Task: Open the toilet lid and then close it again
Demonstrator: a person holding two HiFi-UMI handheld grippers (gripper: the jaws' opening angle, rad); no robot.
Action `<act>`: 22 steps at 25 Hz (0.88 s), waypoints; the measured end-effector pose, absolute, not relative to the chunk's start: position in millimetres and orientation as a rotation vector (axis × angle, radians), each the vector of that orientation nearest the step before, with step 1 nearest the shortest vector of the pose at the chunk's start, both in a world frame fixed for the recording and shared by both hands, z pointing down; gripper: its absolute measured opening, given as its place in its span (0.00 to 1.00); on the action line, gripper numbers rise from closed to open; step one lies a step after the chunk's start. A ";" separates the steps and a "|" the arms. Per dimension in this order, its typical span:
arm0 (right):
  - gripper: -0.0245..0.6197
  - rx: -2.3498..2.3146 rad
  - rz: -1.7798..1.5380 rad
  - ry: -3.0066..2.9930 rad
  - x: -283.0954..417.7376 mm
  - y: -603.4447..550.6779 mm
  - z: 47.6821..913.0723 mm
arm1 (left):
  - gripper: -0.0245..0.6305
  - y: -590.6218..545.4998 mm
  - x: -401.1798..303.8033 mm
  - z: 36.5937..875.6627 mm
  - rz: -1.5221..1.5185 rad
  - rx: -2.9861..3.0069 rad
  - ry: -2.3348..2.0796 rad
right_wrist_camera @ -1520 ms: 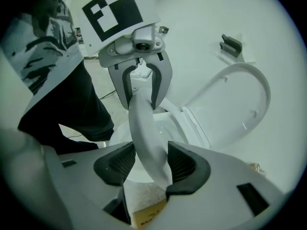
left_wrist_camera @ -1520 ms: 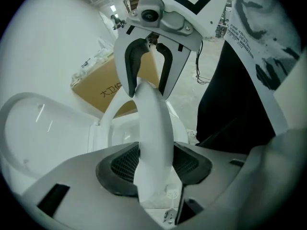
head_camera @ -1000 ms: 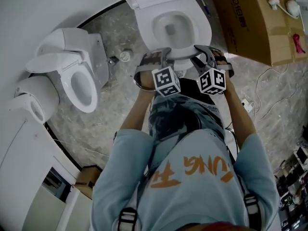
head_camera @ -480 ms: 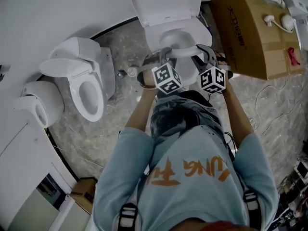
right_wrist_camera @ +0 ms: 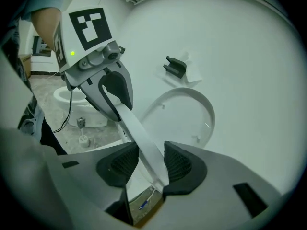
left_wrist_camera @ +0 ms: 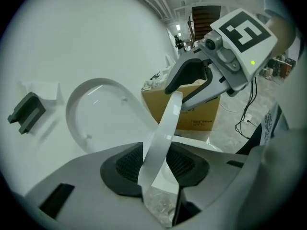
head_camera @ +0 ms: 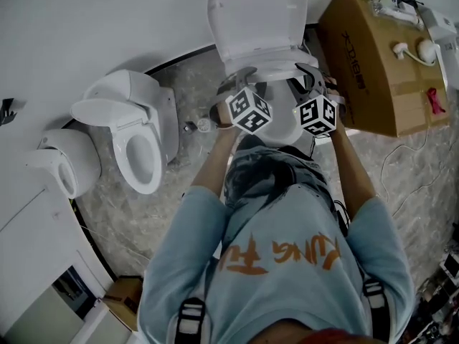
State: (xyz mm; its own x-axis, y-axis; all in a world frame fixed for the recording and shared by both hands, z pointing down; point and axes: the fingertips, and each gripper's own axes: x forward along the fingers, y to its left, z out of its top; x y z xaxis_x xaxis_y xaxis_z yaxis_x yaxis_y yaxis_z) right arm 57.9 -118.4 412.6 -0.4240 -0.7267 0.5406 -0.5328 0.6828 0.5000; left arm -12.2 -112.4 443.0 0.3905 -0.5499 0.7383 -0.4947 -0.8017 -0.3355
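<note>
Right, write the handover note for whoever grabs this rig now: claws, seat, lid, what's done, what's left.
Claws: left claw and right claw have both just been closing and now pinch the front edge of the seat, which runs from one to the other.
Seat: front edge held up in the air.
Lid: open, standing upright behind the seat.
Done: lid opened.
Left: probably lower the seat, let go, then bring the lid down shut.

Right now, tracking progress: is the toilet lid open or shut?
Open: the lid stands raised, its inner face with bumpers showing.
</note>
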 end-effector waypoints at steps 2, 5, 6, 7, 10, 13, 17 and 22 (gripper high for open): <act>0.32 0.992 -0.323 -2.134 56.0 -131.0 406.3 | 0.30 -125.4 -14.6 437.2 -1.372 -2.581 0.997; 0.32 1.034 -0.310 -2.144 53.7 -150.0 398.2 | 0.30 -145.1 -18.3 430.1 -1.325 -2.607 1.059; 0.32 1.048 -0.305 -2.148 53.1 -156.5 395.7 | 0.30 -151.8 -19.5 428.3 -1.310 -2.615 1.081; 0.32 1.061 -0.300 -2.151 52.4 -163.3 393.3 | 0.30 -158.8 -20.6 426.5 -1.295 -2.624 1.103; 0.32 1.099 -0.282 -2.158 49.2 -183.1 386.9 | 0.30 -179.4 -25.5 421.4 -1.252 -2.642 1.166; 0.32 1.134 -0.265 -2.167 47.4 -202.0 381.4 | 0.30 -198.8 -29.1 417.3 -1.212 -2.662 1.222; 0.32 1.182 -0.246 -2.180 45.3 -229.6 375.2 | 0.31 -225.0 -33.1 412.5 -1.161 -2.699 1.269; 0.32 1.213 -0.217 -2.193 40.1 -262.0 369.8 | 0.32 -255.5 -38.5 408.1 -1.133 -2.714 1.273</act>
State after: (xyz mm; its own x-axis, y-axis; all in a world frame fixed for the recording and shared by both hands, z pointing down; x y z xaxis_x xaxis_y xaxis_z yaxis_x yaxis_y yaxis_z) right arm 40.1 -262.0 369.8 -0.3894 -0.8118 0.4352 -0.7105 0.5654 0.4190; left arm -38.5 -255.5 408.1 0.4352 -0.6498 0.6232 -0.6944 -0.6828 -0.2271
